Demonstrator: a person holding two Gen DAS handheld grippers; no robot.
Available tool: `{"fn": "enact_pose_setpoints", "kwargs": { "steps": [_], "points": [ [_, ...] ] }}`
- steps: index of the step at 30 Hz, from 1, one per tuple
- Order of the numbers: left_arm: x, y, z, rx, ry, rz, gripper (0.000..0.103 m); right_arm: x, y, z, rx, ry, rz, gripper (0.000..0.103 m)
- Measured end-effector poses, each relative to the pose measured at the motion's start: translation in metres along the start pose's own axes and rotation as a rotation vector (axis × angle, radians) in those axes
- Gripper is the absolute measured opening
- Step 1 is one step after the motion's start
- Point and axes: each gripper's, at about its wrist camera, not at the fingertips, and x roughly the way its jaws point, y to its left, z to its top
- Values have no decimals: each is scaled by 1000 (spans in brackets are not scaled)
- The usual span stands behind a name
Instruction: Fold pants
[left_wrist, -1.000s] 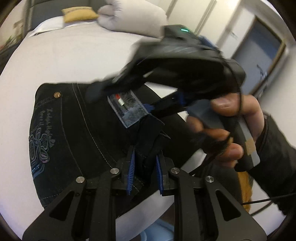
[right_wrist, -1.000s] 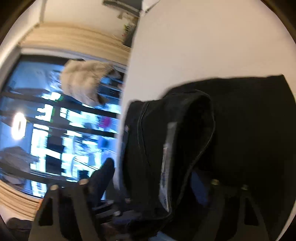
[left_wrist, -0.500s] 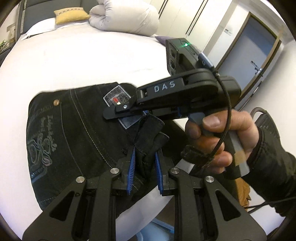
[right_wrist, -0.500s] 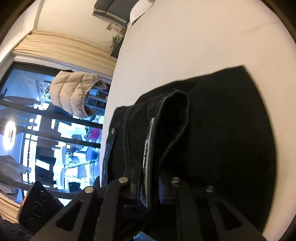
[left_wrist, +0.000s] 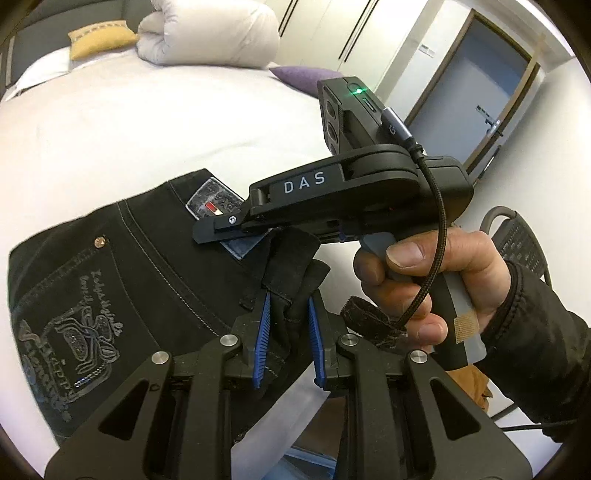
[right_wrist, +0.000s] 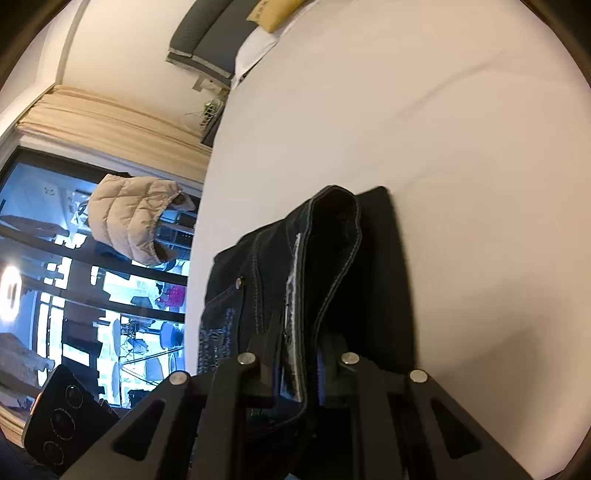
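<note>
Black denim pants (left_wrist: 122, 280) with a silver-stitched back pocket and a waist label lie folded on the white bed (left_wrist: 110, 122). My left gripper (left_wrist: 286, 328) is shut on a bunched edge of the pants at the near side. The right gripper's body (left_wrist: 351, 199), marked DAS and held by a hand, sits just above it over the waistband. In the right wrist view my right gripper (right_wrist: 299, 363) is shut on the waistband of the pants (right_wrist: 332, 266), which rises in a fold ahead of the fingers.
A rolled white duvet (left_wrist: 207, 33), a yellow cushion (left_wrist: 99, 37) and a purple pillow (left_wrist: 295, 75) lie at the bed's far end. A door (left_wrist: 465, 88) stands to the right. A window with a beige jacket (right_wrist: 129, 218) hanging shows left of the bed.
The right gripper has swung level over the waistband and steadied. The pants have slid in over the bed, with more white sheet now showing around them. Both grippers keep their grip.
</note>
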Motion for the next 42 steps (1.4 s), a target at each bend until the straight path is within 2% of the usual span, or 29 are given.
{"fn": "enact_pose_setpoints", "kwargs": {
  "steps": [6,9,11,13,17,19,22,25,27,29,31,34,35,38,42],
  "points": [
    [31,9,0,1,57,-23,18,6,-29,-5,38,8,-15,15],
    [38,24,-4,-54,70,-56,20,8,-44,-7,91,13,45,15],
    [29,34,-4,-82,74,-86,20,4,-44,-7,108,9,54,23],
    [14,41,-6,-93,59,-98,20,-4,-37,-6,100,-13,18,28],
    [-27,65,-18,-127,-6,-105,20,-32,-20,-5,78,-96,-75,31],
    [-39,85,-22,-143,-36,-83,20,-44,-3,-8,48,-120,-46,31],
    [-50,131,-12,-207,-83,-14,20,-40,28,-17,-38,-92,-32,24],
    [-47,175,10,-266,-105,40,20,-13,49,-27,-124,-18,-121,20],
    [-28,192,22,-285,-66,82,20,6,45,-29,-114,33,-176,17],
    [-6,208,17,-297,7,113,20,25,30,-33,-89,66,-252,0],
    [-3,206,3,-304,25,118,20,25,25,-35,-86,50,-252,0],
    [-13,176,-23,-220,18,141,20,17,21,-38,-81,27,-238,0],
    [-16,163,-34,-194,26,119,20,15,20,-38,-85,24,-237,0],
    [-27,139,-57,-99,22,149,20,12,22,-39,-90,22,-240,0],
    [-38,134,-71,-70,31,135,20,7,26,-45,-108,19,-243,0]
  ]
}}
